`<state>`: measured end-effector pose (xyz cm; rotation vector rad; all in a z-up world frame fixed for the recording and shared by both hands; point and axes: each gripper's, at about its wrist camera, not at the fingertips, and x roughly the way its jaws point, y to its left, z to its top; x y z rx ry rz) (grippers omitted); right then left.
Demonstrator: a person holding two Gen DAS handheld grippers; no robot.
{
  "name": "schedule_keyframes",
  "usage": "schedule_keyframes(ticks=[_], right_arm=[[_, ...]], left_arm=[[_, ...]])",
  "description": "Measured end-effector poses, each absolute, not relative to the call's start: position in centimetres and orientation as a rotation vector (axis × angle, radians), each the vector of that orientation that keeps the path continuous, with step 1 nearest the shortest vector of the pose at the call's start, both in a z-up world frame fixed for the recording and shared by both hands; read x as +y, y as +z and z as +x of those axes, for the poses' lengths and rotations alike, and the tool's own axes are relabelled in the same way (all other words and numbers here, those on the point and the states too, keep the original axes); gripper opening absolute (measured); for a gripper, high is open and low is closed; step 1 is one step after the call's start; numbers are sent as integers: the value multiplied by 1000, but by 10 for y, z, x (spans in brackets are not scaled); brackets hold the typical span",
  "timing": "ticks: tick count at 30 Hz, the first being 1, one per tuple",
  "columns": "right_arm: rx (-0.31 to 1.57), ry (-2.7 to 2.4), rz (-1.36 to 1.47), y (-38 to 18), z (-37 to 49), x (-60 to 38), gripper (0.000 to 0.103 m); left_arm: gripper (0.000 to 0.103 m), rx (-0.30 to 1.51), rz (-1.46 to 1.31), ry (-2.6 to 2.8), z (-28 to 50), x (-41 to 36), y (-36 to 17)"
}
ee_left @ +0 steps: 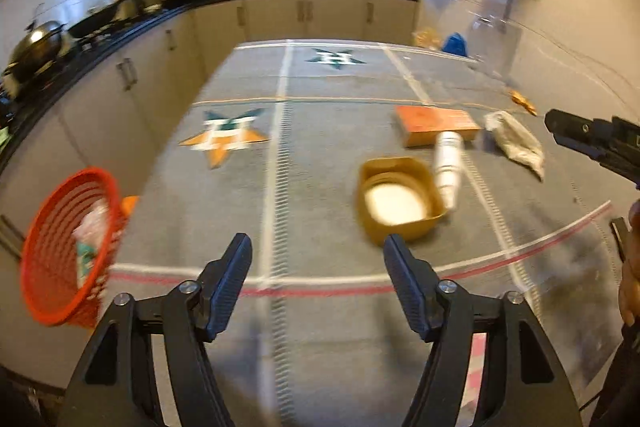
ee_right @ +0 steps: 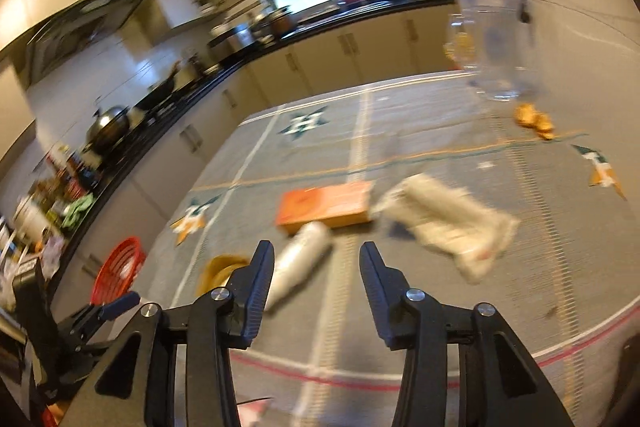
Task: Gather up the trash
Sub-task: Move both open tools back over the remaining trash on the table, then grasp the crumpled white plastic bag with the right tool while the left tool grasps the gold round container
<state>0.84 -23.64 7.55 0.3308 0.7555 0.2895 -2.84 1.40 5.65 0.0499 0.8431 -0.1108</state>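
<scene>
Both tongs are apart and hold nothing: the left tongs (ee_left: 316,259) wide, the right tongs (ee_right: 316,267) narrower. Trash lies ahead of them: tub (ee_left: 400,199), bottle (ee_right: 298,263), box (ee_right: 324,205), wrapper (ee_right: 448,223). The red basket (ee_left: 66,247), probably for collecting, waits left.

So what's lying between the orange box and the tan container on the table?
The white paper cup stack lies on its side between the orange box and tan container, clearest in the left wrist view.
</scene>
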Motion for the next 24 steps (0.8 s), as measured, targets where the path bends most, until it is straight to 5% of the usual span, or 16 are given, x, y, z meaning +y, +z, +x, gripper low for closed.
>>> schedule_keyframes(ticks=[8,15,24], right_arm=[[799,185,342,67,38,-282,50],[875,120,325,41,87,-305,57],[945,234,392,9,95,-313,62]], left_arm=[[68,902,25,-115,12,-4,44],[41,963,6,-128,34,-7,25],[36,942,-12,-126,37,-7,16]])
